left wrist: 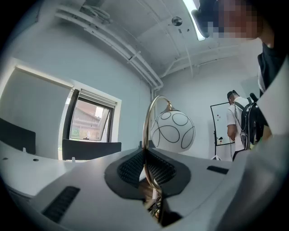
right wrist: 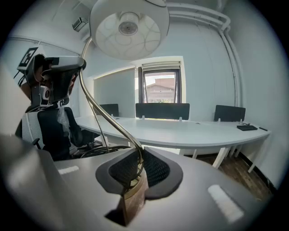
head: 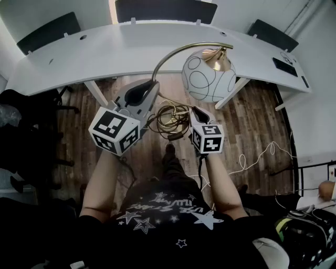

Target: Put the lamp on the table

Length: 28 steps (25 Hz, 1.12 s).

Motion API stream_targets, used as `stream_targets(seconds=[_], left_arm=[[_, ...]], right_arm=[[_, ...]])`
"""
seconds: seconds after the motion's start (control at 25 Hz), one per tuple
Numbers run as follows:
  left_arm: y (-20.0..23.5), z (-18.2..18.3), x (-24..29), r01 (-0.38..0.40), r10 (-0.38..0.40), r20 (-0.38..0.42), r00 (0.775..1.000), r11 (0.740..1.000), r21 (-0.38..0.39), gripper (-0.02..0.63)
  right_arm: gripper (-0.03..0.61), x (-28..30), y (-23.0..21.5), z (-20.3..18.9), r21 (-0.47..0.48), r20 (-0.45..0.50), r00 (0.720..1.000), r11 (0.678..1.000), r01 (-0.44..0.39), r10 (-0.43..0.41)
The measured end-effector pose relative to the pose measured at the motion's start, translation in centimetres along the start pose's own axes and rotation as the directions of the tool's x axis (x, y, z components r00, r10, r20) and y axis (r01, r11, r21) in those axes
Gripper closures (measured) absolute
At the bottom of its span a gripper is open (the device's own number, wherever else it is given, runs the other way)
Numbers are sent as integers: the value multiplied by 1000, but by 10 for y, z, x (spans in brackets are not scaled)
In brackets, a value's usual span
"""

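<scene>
The lamp has a white globe shade with dark line patterns, a brass arched stem and a coiled cord. It is held in the air in front of the white curved table. My left gripper is shut on the stem, with the globe just beyond it. My right gripper is shut on the brass foot where the stem rises out of it. The shade hangs above. The left gripper shows in the right gripper view at upper left.
Black chairs stand behind the table, and a dark flat item lies at its right end. Loose white cables run over the wooden floor. A person with a backpack stands by a whiteboard. A white table leg is below the globe.
</scene>
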<state>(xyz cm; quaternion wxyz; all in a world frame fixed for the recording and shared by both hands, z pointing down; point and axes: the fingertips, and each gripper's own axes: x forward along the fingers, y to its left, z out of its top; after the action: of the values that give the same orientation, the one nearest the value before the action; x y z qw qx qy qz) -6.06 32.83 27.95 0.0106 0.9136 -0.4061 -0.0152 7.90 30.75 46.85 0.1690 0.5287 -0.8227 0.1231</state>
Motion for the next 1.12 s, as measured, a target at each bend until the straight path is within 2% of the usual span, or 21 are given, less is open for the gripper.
stream_targets(seconds=[0.24, 0.84, 1.12], left_arm=[[2, 7, -5, -16, 16, 25, 1000, 1000, 2, 583], [-4, 8, -11, -24, 24, 29, 999, 1000, 20, 583], [4, -4, -8, -18, 18, 22, 1000, 1000, 18, 581]], right_arm=[[538, -2, 6, 6, -9, 4, 1000, 1000, -5, 5], [537, -8, 10, 2, 1, 1, 1000, 1000, -21, 21], [537, 4, 9, -5, 5, -6, 1000, 1000, -23, 23]])
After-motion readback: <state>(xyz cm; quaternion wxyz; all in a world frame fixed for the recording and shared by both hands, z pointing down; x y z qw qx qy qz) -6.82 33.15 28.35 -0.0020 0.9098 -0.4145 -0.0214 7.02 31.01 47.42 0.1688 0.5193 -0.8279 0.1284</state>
